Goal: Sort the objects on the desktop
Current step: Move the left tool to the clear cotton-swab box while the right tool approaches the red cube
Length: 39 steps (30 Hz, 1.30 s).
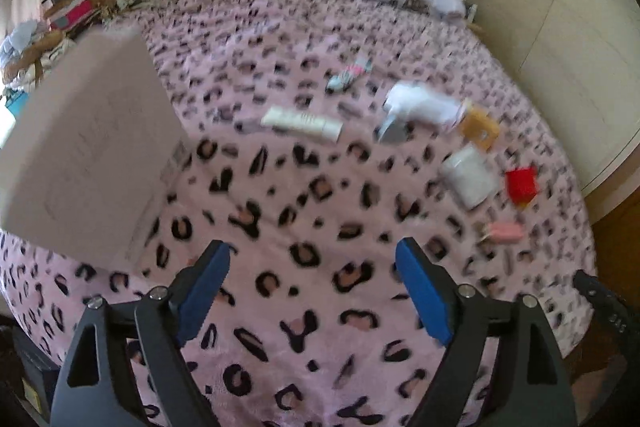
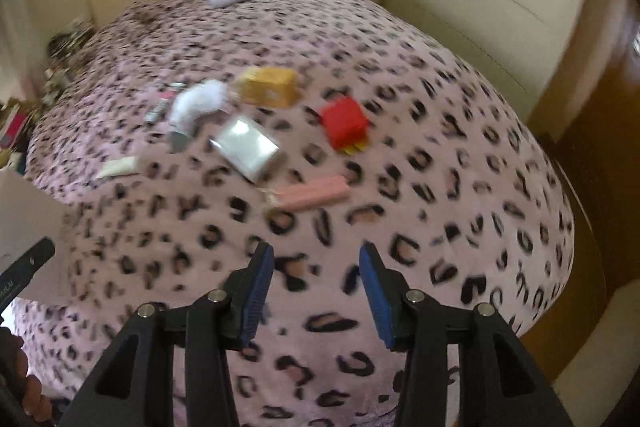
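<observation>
Lying beyond right claw, pink case

On the bed, a box is at the left of the frame; a tube lies in the centre, a pouch to the right.

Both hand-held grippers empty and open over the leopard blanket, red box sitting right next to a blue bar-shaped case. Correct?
One thing is off: the bar-shaped case near the red box is pink, not blue, as the right wrist view shows. The rest holds: the left hand-held gripper and right hand-held gripper are open and empty over the leopard blanket.
</observation>
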### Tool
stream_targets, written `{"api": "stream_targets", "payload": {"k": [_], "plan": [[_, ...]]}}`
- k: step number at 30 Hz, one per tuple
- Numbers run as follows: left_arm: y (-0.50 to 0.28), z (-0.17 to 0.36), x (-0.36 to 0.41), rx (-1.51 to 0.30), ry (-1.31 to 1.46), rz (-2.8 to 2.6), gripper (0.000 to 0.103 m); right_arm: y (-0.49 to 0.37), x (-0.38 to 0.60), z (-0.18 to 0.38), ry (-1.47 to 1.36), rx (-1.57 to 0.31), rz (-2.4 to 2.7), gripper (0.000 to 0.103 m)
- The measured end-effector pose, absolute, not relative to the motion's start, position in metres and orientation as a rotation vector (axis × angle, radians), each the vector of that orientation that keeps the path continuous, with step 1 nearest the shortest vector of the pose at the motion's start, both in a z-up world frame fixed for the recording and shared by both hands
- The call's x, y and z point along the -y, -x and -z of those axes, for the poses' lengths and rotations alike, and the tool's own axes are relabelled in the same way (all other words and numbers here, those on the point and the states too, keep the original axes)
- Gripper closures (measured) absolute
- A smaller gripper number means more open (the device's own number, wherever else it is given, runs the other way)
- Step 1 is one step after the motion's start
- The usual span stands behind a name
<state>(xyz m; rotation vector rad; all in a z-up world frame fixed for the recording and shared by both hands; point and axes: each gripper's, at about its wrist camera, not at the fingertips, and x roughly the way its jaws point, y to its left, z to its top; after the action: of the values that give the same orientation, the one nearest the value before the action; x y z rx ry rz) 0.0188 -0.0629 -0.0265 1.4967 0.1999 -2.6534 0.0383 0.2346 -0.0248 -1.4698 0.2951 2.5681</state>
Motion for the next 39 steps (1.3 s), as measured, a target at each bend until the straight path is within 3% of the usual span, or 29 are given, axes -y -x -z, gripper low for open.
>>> {"api": "stream_targets", "payload": {"k": [7,18,30,39], "plan": [[-0.006,0.078,0.084,-0.237,-1.579,2.55,0.017,-0.034,-0.24,0.09,1.548,-0.448,-2.514,0.058],[0.053,0.065,0.085,-0.261,-1.531,2.57,0.017,0.02,-0.218,0.081,1.5,-0.341,-2.628,0.058],[0.099,0.07,-0.032,-0.201,-1.654,2.733,0.016,0.026,-0.283,0.089,1.443,-0.407,-2.537,0.057],[0.143,0.101,-0.084,-0.341,-1.767,2.627,0.015,0.082,-0.311,0.077,1.375,-0.396,-2.598,0.057]]}}
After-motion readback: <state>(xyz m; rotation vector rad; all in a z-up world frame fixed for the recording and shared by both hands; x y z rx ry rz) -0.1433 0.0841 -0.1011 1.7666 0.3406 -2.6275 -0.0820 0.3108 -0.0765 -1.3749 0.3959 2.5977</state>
